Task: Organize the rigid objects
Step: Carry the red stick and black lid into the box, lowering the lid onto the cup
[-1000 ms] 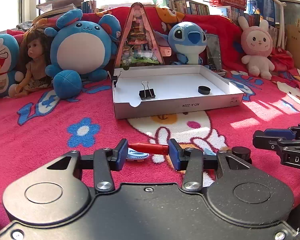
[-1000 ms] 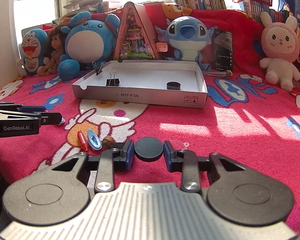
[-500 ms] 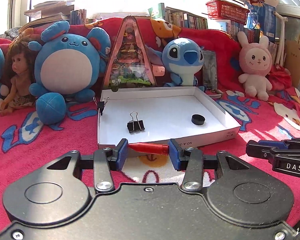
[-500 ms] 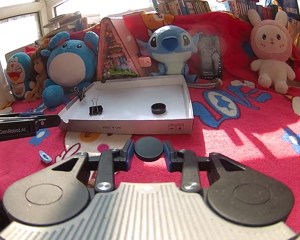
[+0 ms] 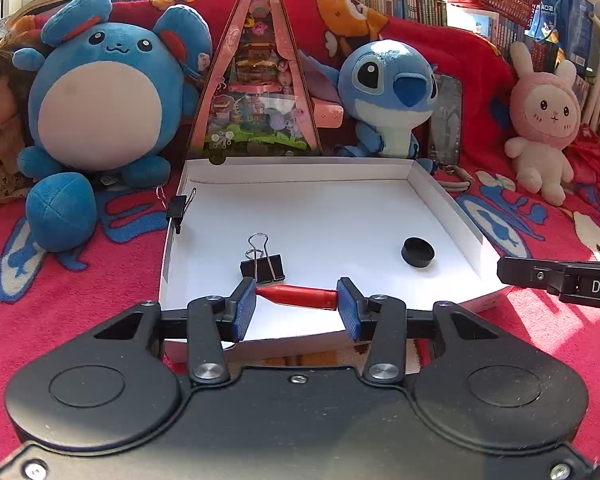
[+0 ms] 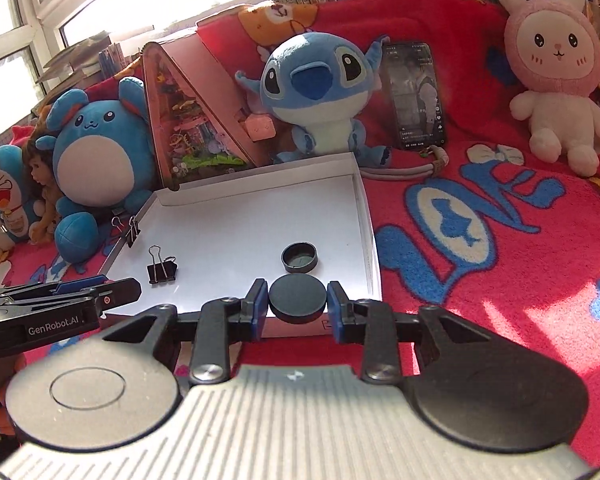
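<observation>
A sunlit red patterned blanket (image 6: pixel 500 240) covers the surface, with plush toys lined up along the back and a shallow white box lid (image 5: pixel 452 200) lying open in front of them. You are carrying something in each hand, and both loads sit at the lid's near edge. Your left gripper (image 5: pixel 296 300) pinches a red pen-like piece (image 5: pixel 300 295) end to end, so its long axis runs crosswise between the pads, parallel to the near wall; it hangs just over that wall, with a black binder clip (image 5: pixel 262 266) lying right behind it on the lid floor. Your right gripper (image 6: pixel 297 300) clamps a flat black disc (image 6: pixel 297 298) by its rim, poised at the near wall with a small black cap (image 6: pixel 299 257) just beyond it inside the lid. The drop zone for both lies straight ahead and slightly below. By my reading, the left load wants a spot clear of the clip, and the right one clear of the cap.
</observation>
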A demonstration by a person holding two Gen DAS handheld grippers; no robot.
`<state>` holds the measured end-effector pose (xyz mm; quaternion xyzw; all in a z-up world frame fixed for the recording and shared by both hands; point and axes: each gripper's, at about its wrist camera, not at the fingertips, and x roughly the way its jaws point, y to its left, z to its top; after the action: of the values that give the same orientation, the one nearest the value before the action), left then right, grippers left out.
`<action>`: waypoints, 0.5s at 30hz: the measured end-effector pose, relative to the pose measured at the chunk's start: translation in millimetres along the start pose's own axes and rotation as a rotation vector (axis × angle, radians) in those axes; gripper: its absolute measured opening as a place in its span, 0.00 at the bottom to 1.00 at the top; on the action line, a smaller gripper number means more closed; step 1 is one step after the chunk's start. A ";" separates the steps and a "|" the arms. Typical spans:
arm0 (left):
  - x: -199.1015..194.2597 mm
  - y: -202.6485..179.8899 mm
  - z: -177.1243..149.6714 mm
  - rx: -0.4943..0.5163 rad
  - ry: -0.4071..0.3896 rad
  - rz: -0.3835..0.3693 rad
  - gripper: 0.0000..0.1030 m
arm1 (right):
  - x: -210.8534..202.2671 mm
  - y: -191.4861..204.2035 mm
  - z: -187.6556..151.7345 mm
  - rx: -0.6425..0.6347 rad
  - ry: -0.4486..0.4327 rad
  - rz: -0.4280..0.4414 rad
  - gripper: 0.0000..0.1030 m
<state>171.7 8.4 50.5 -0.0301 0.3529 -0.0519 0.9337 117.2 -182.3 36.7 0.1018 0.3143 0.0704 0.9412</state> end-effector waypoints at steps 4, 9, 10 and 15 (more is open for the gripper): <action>17.2 -1.0 0.4 0.000 0.041 0.019 0.41 | 16.4 -1.9 12.7 0.007 0.031 -0.013 0.36; 31.5 -0.9 -1.4 -0.003 0.069 0.036 0.41 | 40.3 -4.2 29.8 0.030 0.088 -0.018 0.36; 33.8 -1.0 -1.9 -0.004 0.074 0.039 0.41 | 43.7 -3.6 31.8 0.027 0.093 -0.024 0.36; 44.1 -1.2 -2.6 -0.005 0.086 0.059 0.41 | 64.3 6.8 37.4 -0.028 0.124 -0.045 0.36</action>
<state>202.8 1.9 19.7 -0.0201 0.3936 -0.0248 0.9187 190.4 -168.6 30.4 0.0771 0.3733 0.0596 0.9226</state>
